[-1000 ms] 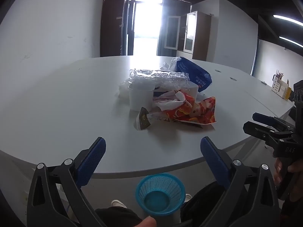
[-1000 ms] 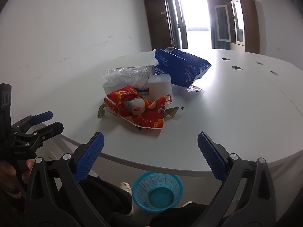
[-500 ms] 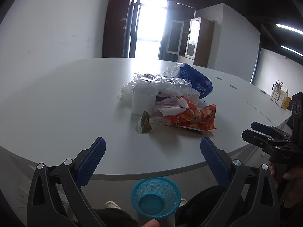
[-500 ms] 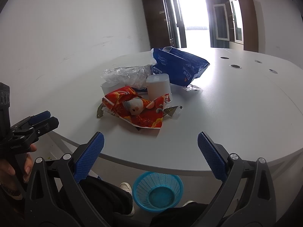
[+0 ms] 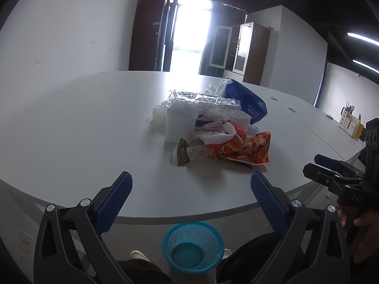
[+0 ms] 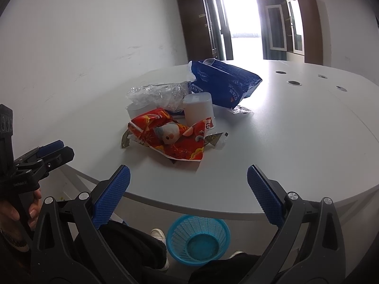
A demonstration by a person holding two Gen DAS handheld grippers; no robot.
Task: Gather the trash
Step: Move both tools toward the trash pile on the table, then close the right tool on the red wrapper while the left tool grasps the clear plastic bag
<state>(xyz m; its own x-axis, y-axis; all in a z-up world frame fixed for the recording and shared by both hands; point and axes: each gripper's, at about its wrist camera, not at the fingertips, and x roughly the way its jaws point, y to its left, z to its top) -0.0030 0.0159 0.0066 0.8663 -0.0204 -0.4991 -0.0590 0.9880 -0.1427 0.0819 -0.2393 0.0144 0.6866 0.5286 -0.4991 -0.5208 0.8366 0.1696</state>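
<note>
A heap of trash lies on the white table [image 5: 71,123]: a red snack wrapper [image 5: 246,150] [image 6: 175,139], a white plastic cup [image 5: 180,127] [image 6: 199,110], crumpled clear plastic [image 5: 203,104] [image 6: 156,93], a blue bag [image 5: 246,101] [image 6: 225,80] and a small dark green wrapper [image 5: 181,153]. My left gripper [image 5: 189,195] hangs open over the table's near edge, nothing between its fingers. My right gripper [image 6: 188,188] is open too, short of the red wrapper. A blue mesh basket [image 5: 193,246] [image 6: 197,240] stands on the floor below the edge.
Small foil scraps [image 6: 241,111] lie to the right of the cup. A desk organiser [image 5: 349,124] sits at the far right of the table. A person's dark-trousered legs and white shoe [image 6: 158,234] flank the basket. A cabinet [image 5: 251,52] stands behind.
Both grippers have edged a little closer to the table and the trash heap; the view has lifted slightly. Both stay open and nothing on the table has moved.
</note>
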